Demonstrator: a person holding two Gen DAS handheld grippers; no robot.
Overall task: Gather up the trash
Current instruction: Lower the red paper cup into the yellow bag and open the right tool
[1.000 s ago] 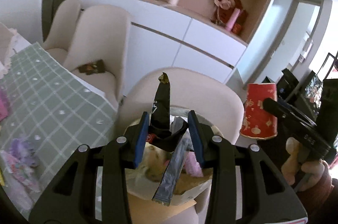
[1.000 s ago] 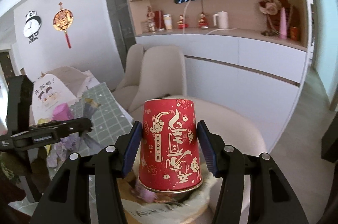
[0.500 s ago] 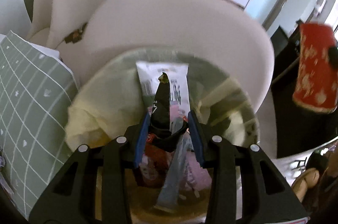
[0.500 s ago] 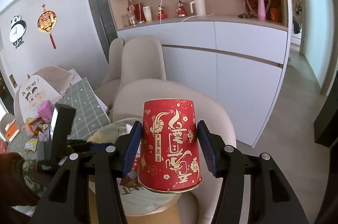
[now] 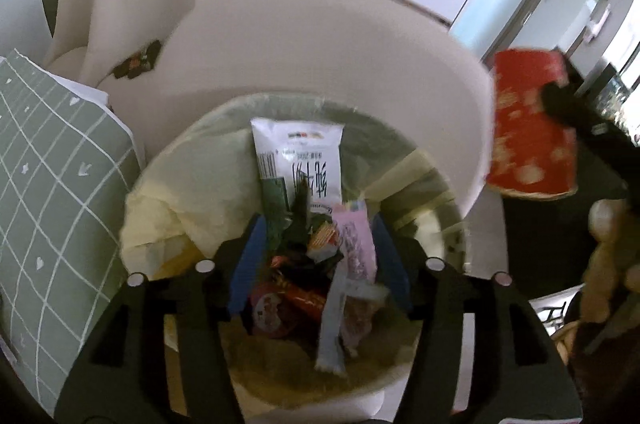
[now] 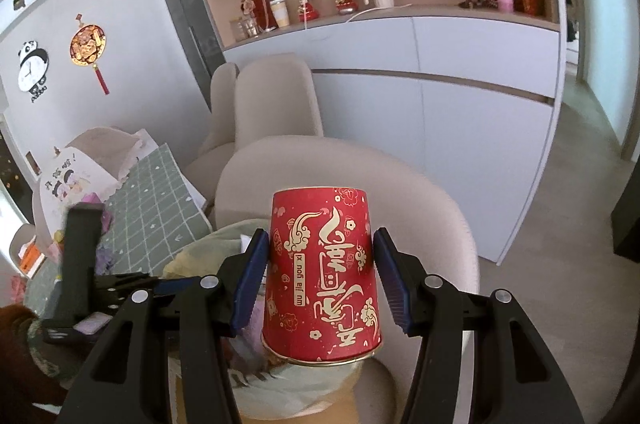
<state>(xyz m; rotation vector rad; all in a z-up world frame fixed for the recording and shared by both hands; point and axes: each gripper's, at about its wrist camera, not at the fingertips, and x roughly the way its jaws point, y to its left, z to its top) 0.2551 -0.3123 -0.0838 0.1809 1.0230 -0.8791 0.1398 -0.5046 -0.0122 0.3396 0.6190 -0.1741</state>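
My left gripper (image 5: 318, 256) hangs over the mouth of a trash bin lined with a pale bag (image 5: 192, 192). Its jaws are opening, and a bunch of wrappers (image 5: 320, 248) sits loose between the blue pads, sliding down into the bin. A white packet (image 5: 304, 156) lies inside at the far wall. My right gripper (image 6: 322, 252) is shut on an upside-down red paper cup (image 6: 320, 296) with gold print, held just right of the bin. The same cup (image 5: 528, 128) shows at the right edge of the left wrist view.
The bin stands on a beige chair (image 5: 320, 36) with a curved back. A table with a green checked cloth (image 5: 48, 184) lies to the left. White cabinets (image 6: 460, 84) and shelves fill the wall behind. A person's hand (image 5: 608, 264) holds the right gripper.
The left gripper dropped down over the bin and its pads spread apart, so the wrappers slipped from their grip. The right gripper with the cup sank a little.
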